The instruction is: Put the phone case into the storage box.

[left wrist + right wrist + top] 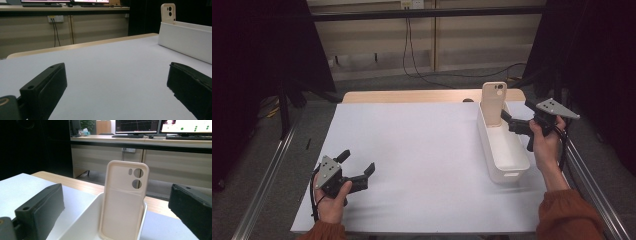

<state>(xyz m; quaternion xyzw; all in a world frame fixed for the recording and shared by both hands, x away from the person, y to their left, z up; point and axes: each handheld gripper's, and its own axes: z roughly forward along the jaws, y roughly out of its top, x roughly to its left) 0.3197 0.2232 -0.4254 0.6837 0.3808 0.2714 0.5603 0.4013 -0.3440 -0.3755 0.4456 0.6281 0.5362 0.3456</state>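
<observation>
A cream phone case (493,101) stands upright, leaning against the far end wall of a long white bin (508,161) at the table's right. My right gripper (508,121) is held just right of the bin's far end, pointing at the case. In the right gripper view the case (123,200) rises between the wide-apart jaws of this gripper (116,203), which is open and touches nothing. My left gripper (357,161) rests near the front left of the white mat, open and empty. Over its jaws, the left gripper (116,85) view shows the bin (185,40) and the case (168,12) far off.
A white mat (417,150) covers the table, with a wooden strip (412,96) along the far edge. Metal rails (267,175) run along both sides. Black curtains hang left and right. Cables (412,55) lie on the floor behind, and a desk with monitors (137,126) stands beyond.
</observation>
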